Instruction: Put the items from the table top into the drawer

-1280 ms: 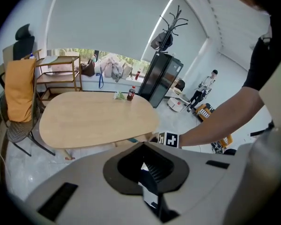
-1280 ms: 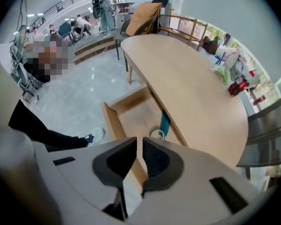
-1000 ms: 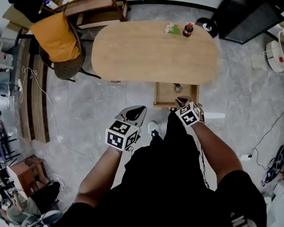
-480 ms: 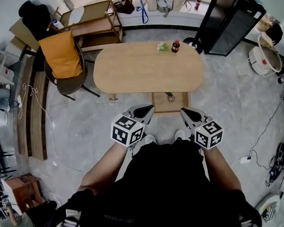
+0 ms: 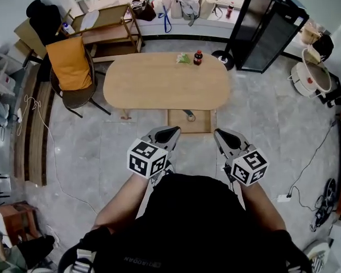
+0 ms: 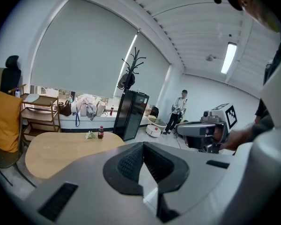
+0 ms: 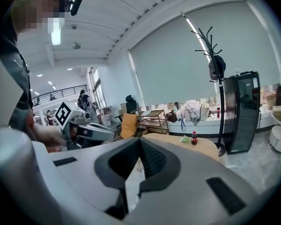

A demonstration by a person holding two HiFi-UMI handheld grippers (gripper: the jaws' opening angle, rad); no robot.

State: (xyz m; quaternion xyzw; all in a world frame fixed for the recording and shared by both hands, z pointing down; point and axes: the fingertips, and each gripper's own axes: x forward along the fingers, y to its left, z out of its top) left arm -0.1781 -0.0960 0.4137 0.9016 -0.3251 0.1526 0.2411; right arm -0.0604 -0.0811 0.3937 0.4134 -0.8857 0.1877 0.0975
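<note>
On the far edge of the oval wooden table [image 5: 159,84] stand a small cola bottle [image 5: 198,57] and a green-white packet [image 5: 183,58]. Below the table's near edge a wooden drawer [image 5: 176,122] is pulled out, with a small round item [image 5: 190,117] in it. My left gripper [image 5: 169,132] and right gripper [image 5: 223,134] hang side by side over the floor, short of the drawer, both shut and empty. The left gripper view shows the bottle [image 6: 100,132] and packet [image 6: 90,135] far off. They appear again as bottle [image 7: 194,138] and packet [image 7: 184,138] in the right gripper view.
A chair with an orange cover [image 5: 71,61] stands at the table's left end. Behind it is a wooden shelf [image 5: 105,21]. A black cabinet [image 5: 264,30] and a white pot [image 5: 307,75] stand at the right. Cables lie on the grey floor [image 5: 284,147]. A person [image 6: 180,108] stands far off.
The right gripper has come away from the drawer. Both grippers now hang level, farther from the table, and the view has pulled back and up.
</note>
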